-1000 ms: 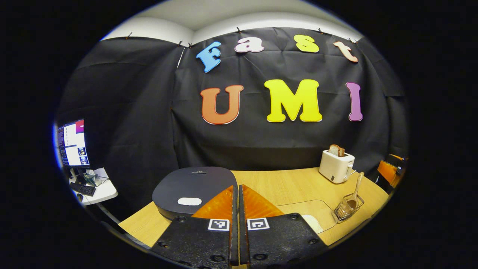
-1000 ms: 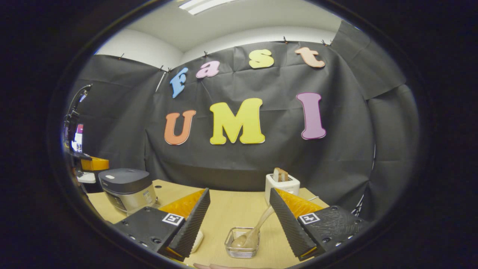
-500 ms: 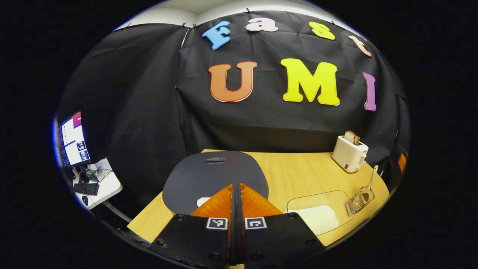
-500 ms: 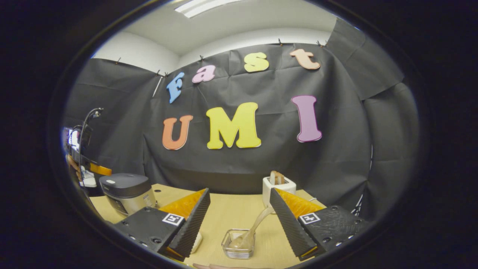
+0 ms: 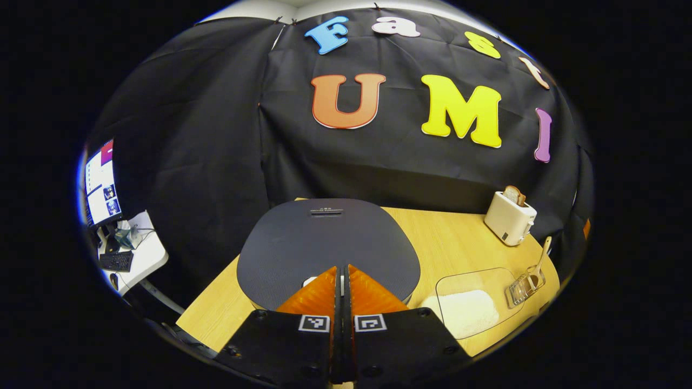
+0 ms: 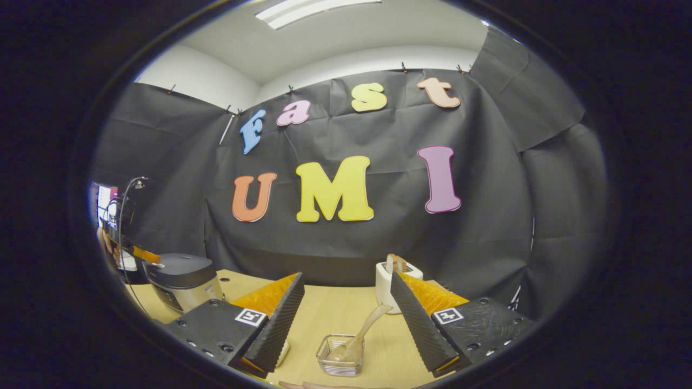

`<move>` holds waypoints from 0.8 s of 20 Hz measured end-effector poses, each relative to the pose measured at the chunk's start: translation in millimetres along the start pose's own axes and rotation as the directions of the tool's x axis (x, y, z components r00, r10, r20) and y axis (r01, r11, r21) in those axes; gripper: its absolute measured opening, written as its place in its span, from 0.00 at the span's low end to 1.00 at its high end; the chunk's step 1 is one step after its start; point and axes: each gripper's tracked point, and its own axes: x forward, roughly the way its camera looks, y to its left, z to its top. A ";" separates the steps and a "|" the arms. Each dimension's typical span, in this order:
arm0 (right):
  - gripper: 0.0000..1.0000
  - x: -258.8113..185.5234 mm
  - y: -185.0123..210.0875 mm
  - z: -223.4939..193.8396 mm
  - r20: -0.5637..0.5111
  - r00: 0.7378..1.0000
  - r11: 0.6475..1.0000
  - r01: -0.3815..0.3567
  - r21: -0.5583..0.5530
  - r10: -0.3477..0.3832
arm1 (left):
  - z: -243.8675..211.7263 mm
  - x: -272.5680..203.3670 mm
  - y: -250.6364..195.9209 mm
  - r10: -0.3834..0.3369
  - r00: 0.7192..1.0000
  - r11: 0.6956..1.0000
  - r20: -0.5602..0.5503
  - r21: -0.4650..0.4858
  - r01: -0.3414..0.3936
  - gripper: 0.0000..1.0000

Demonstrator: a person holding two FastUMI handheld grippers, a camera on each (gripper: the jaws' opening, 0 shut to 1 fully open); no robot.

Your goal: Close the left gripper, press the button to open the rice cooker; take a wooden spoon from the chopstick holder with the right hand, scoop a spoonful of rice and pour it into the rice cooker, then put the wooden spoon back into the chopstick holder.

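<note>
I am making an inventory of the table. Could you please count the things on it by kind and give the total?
Rice cooker: 1
Toaster: 1
Rice tray: 1
Holder: 1
Spoon (in the holder): 1
Total: 5

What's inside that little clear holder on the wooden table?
A wooden spoon stands in the small clear chopstick holder, bowl down, handle leaning out. Whether anything lies under the bowl is hidden.
</note>
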 end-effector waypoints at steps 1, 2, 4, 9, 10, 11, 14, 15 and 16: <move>0.96 -1.0 -0.7 0.4 0.004 1.000 1.000 0.001 0.000 -0.001 | 2.3 0.0 0.3 -0.002 1.000 1.000 0.009 -0.001 0.002 0.03; 0.96 -1.1 -1.6 1.5 0.006 1.000 1.000 0.002 0.000 -0.002 | 0.9 -1.6 0.0 -0.001 1.000 1.000 0.001 -0.001 0.001 0.03; 0.96 -1.3 -1.1 -0.1 0.002 1.000 1.000 0.001 0.000 -0.001 | -1.3 -2.0 1.0 0.004 1.000 1.000 -0.007 0.001 -0.004 0.03; 0.92 -1.5 3.2 -0.9 -0.004 1.000 1.000 -0.011 0.002 0.011 | -4.8 -1.7 1.2 -0.016 1.000 1.000 -0.022 0.012 0.016 0.03; 0.96 -2.1 3.3 0.1 0.000 1.000 1.000 -0.012 0.000 0.012 | -4.6 -2.2 1.3 -0.025 1.000 1.000 -0.017 0.005 0.025 0.03; 0.92 -2.5 4.0 0.8 0.002 1.000 1.000 -0.014 -0.002 0.014 | -6.7 -1.8 1.8 -0.025 0.999 1.000 -0.020 0.001 0.025 0.03; 0.92 -4.0 5.0 2.3 0.009 1.000 1.000 -0.015 -0.012 0.015 | -9.8 -3.2 2.3 -0.008 1.000 1.000 -0.030 0.030 0.009 0.03; 0.92 -4.7 6.6 1.2 0.009 1.000 1.000 -0.019 -0.014 0.019 | -8.8 -2.0 3.0 0.000 0.999 0.999 -0.038 0.043 0.001 0.03; 0.92 -4.9 7.5 1.1 0.010 1.000 1.000 -0.021 -0.014 0.021 | -6.4 -3.0 3.7 0.009 1.000 0.999 -0.025 0.043 -0.008 0.03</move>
